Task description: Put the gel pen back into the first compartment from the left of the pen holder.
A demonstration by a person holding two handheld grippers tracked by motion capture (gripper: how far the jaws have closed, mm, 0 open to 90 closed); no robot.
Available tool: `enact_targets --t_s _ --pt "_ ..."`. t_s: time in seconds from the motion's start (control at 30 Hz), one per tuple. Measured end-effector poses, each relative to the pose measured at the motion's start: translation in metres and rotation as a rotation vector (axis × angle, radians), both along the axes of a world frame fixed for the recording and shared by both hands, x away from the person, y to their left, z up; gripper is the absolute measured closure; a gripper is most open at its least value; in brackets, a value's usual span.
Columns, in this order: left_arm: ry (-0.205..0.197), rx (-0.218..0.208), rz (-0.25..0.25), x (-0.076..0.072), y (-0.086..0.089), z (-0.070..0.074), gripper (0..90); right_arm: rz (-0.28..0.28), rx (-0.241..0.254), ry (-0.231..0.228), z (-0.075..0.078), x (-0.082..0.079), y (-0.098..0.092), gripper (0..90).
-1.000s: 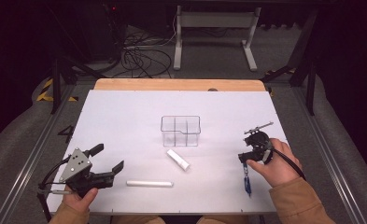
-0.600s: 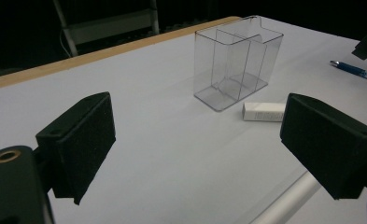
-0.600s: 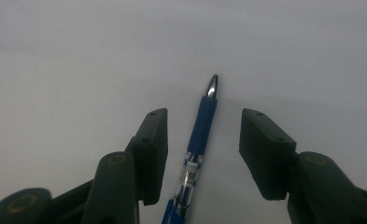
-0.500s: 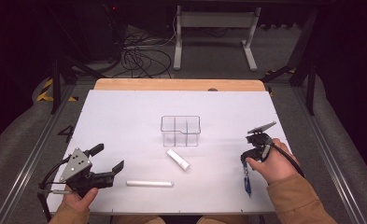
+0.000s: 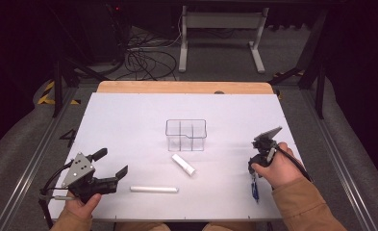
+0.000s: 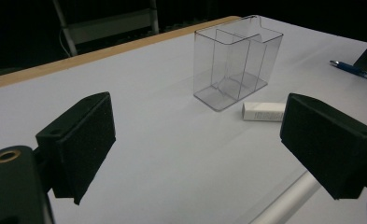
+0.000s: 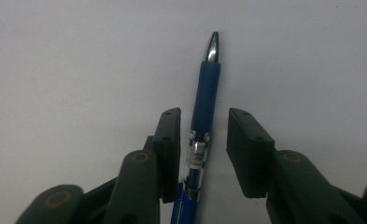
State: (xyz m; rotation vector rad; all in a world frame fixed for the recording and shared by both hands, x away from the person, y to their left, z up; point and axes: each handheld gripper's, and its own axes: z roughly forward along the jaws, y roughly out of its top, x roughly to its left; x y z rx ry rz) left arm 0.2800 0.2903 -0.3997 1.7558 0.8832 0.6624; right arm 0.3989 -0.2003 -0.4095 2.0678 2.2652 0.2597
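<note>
A blue pen (image 7: 202,121) lies on the white table top (image 5: 129,125) at the front right, its silver tip pointing away in the right gripper view. My right gripper (image 7: 204,114) points down at it and straddles its barrel. Its left jaw is close against the pen and a gap remains at the right jaw, so it is open. In the high view the pen (image 5: 255,188) lies beside the hand holding the right gripper (image 5: 254,169). My left gripper (image 5: 112,162) rests open at the front left, holding nothing.
A clear divided container (image 5: 186,134) stands upright mid-table. A short white block (image 5: 183,164) lies just in front of it, and a long white rod (image 5: 154,189) lies nearer the front edge, right of the left gripper. A wooden strip (image 5: 177,87) edges the far side.
The right hand has tipped its gripper from pointing forward to pointing down over the pen. The left gripper and the other objects have not moved.
</note>
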Motion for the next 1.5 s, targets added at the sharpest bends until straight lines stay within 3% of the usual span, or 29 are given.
enact_targets --t_s 0.43,0.8,1.5 --pt "0.000 0.003 0.002 0.000 0.000 0.000 11.2 -0.022 -0.065 0.023 -0.008 0.000 0.010 74.5" --pt "-0.001 0.002 0.002 0.000 0.000 0.000 11.2 -0.041 -0.104 0.004 -0.012 -0.002 0.016 79.5" --pt "-0.002 0.003 0.001 0.000 0.000 0.000 11.2 -0.068 -0.094 0.003 -0.011 -0.002 0.015 79.9"
